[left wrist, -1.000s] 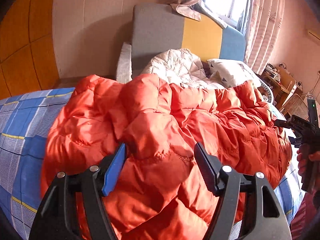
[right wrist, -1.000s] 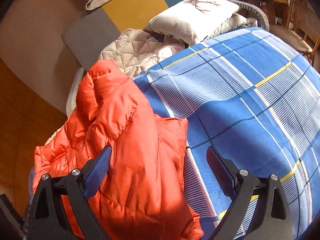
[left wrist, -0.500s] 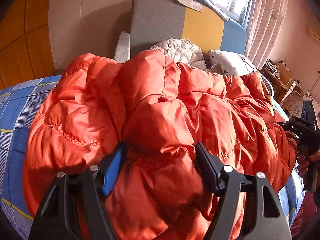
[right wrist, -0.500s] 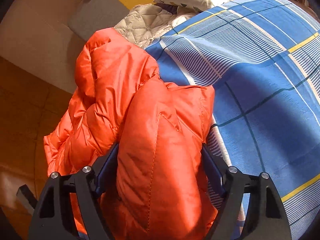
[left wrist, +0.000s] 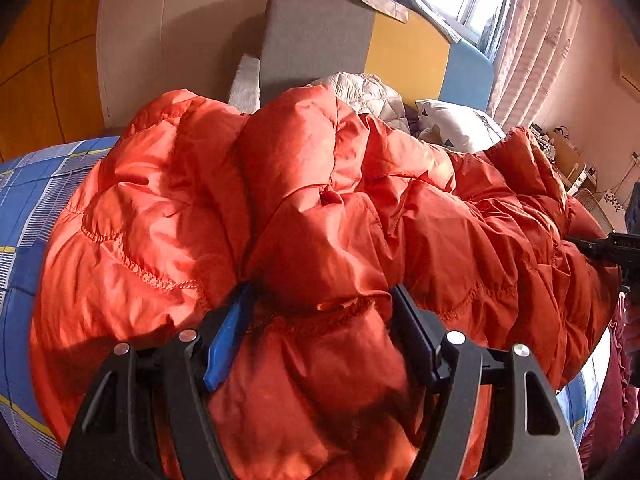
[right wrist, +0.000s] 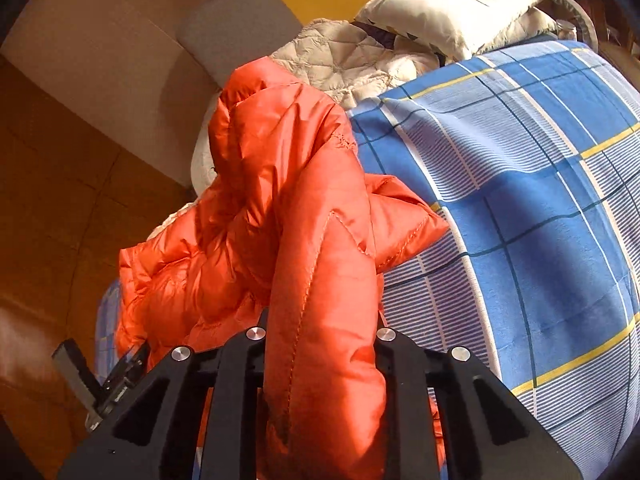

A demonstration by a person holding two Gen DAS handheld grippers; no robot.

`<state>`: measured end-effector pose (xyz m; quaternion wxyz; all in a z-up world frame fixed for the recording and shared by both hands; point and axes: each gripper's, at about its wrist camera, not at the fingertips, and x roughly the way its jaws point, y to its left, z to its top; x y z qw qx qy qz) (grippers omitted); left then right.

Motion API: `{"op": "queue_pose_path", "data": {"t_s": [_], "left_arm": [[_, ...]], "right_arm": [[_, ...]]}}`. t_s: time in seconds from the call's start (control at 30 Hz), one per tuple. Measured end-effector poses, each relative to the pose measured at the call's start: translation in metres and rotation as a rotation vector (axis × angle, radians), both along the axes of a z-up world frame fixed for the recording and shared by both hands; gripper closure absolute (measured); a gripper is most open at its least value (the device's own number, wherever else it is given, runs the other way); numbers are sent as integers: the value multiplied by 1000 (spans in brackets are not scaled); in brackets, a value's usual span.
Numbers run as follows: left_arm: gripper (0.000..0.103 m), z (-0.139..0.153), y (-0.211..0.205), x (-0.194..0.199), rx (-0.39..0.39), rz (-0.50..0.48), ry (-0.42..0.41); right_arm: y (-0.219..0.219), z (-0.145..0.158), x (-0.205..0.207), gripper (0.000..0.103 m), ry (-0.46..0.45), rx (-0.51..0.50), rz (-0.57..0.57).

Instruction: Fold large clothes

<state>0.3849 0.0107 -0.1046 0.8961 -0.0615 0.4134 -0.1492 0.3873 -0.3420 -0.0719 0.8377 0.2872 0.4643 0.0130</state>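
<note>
Jacket (left wrist: 320,208), a puffy orange quilted one, lies heaped across the bed's blue plaid sheet (right wrist: 540,200), its long axis running crosswise in the left wrist view, from the sheet at the left edge toward the right gripper (left wrist: 612,250) at the far right. In the right wrist view the same garment runs lengthwise, from the gripper up toward a grey, yellow and blue headboard (left wrist: 316,32). Left gripper (left wrist: 320,312) has a thick fold of the jacket bulging between its fingers, the blue pad and the black one pressed into the fabric at a fairly wide spread. Right gripper (right wrist: 320,332) is closing, its jaws narrow and pinching a long padded roll of the jacket that rises between them. Beyond the jacket a cream quilted cover (right wrist: 352,64) lies bunched against the headboard, with a white pillow (right wrist: 452,4) beside it. Pink curtains (left wrist: 536,40) hang by a bright window at upper right in the left wrist view.
</note>
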Motion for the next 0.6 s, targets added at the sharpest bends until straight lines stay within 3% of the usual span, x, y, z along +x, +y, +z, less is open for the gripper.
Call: {"op": "queue_pose_path", "data": {"t_s": [0.33,0.6], "left_arm": [[35,-3,9,2,-62,-10,10],[36,-7,22,4,-116,-29,12]], "right_arm": [[55,65,1,88,-95,-67,61],[132,100,15,89,-141,-122,156]]}}
